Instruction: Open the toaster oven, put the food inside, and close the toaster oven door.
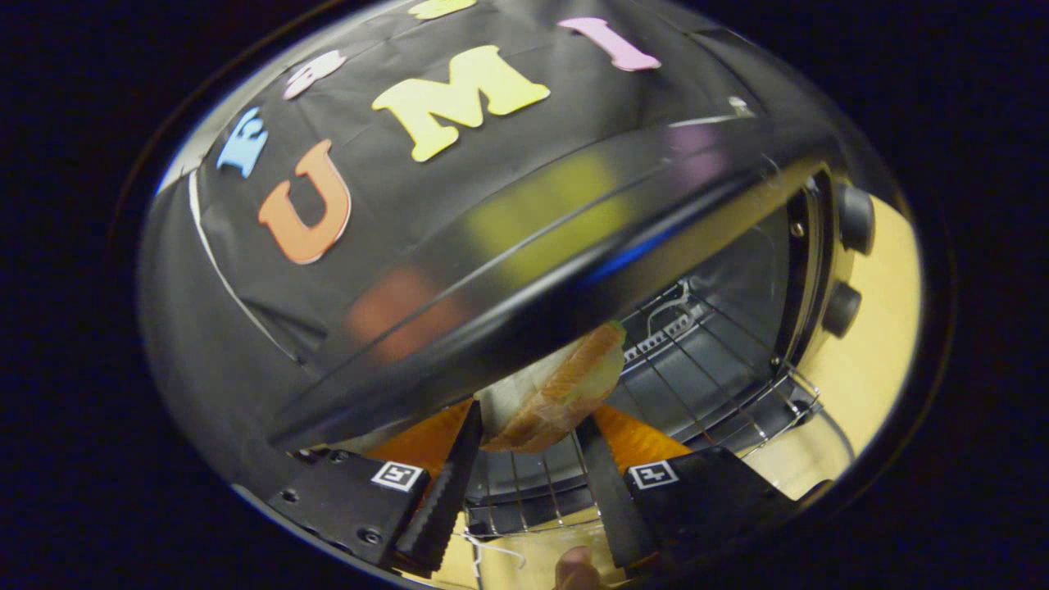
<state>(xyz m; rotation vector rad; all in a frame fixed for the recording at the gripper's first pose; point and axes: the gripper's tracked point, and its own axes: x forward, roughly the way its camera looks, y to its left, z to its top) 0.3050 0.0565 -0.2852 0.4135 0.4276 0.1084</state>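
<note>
The gripper (529, 426) was seen with its two fingers partly spread and closed against either side of a wedge of toasted sandwich with a pale face and a browned crust (551, 392), so that the food was held between the fingertips. Just ahead of the fingers, and under the food, a silver wire oven rack (697, 369) was laid across the dark cavity of a black toaster oven with a glossy curved top (524, 246). The oven was shown tilted in the view, its opening turned towards the gripper, and the sandwich was carried at the mouth of the cavity, above the front part of the rack; whether it touched the wires could not be told. Two round black knobs (848, 262) were set on the oven's front panel beside the opening. A pale wooden tabletop (869, 360) was seen beyond the oven.

The step in hand was judged to be the putting of the food inside. For the next move, the sandwich would need to be carried further in, lowered onto the rack and released before the door is closed.
</note>
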